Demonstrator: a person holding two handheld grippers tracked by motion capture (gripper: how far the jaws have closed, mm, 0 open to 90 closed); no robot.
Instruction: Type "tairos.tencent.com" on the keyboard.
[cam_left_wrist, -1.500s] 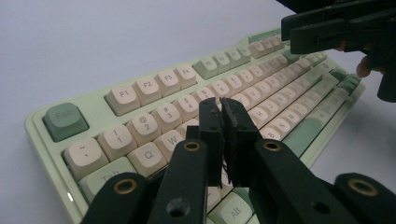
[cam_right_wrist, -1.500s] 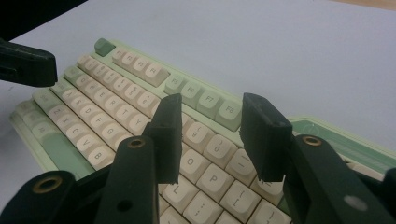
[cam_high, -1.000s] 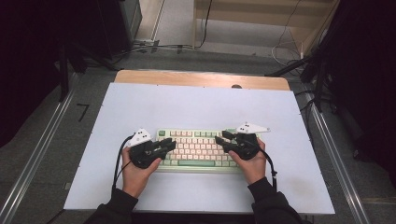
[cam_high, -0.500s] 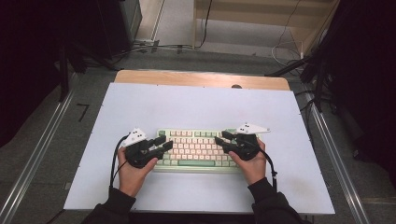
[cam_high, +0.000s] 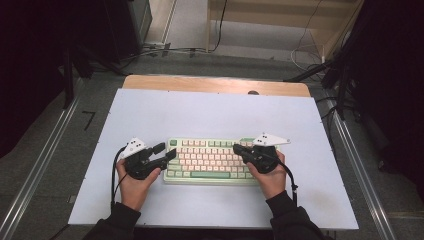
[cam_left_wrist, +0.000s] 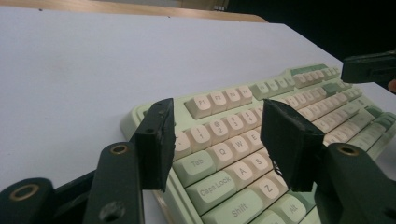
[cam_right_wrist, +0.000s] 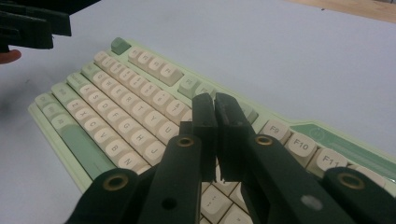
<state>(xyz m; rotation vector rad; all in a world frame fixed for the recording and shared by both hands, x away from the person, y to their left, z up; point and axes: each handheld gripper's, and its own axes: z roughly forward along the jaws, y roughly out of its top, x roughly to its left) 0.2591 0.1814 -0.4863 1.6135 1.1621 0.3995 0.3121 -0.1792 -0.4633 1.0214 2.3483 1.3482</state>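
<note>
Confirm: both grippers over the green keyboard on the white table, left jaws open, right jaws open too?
Not quite. The right gripper is shut, its jaws pressed together with nothing between them, as the right gripper view shows. The rest holds: left gripper open, both over the green keyboard on the white table.

High cam is looking fwd and down from afar; both gripper cams are looking in close, facing each other, sharing the keyboard (cam_high: 209, 160).

White table sheet (cam_high: 200, 115) fills mid frame, w/ a wooden strip (cam_high: 215, 84) along its top edge. Cables (cam_high: 165, 50) on the grey floor upper left. Metal rails (cam_high: 40, 160) run down both sides, dark curtains at the edges.
</note>
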